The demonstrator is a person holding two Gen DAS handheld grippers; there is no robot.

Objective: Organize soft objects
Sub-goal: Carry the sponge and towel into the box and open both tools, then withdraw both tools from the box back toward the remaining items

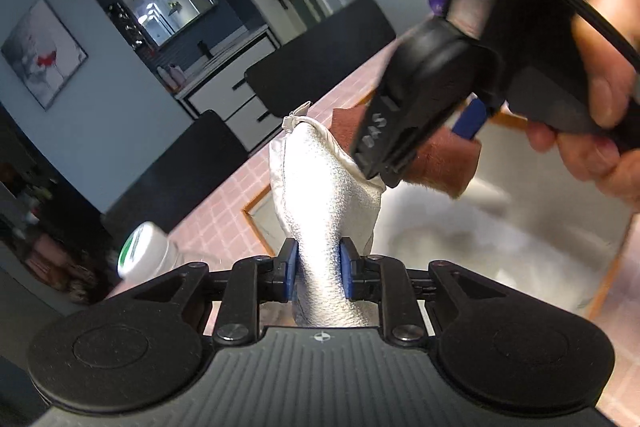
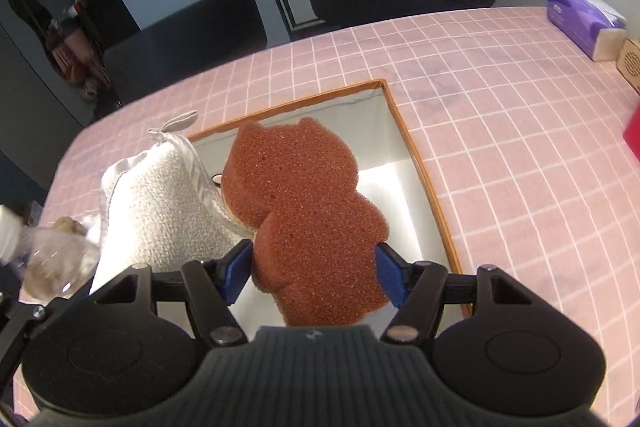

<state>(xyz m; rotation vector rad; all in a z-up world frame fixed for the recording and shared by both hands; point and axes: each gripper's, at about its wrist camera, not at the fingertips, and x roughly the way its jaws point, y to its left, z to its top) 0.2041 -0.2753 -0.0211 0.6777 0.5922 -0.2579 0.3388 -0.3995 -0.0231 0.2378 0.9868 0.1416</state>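
The left hand-held gripper [image 1: 319,265] clamped a white textured pouch [image 1: 324,187]; the right hand-held gripper [image 2: 314,273] squeezed a brown bear-shaped sponge [image 2: 304,211] above an orange-rimmed box [image 2: 420,163].

Table [image 2: 500,115] covered in pink cloth with a white grid. Resting on it: open white box with orange rim [image 2: 416,147] at centre; purple tissue pack [image 2: 580,23] at 2 o'clock; clear bottle [image 2: 52,259], blurred, at 9 o'clock.
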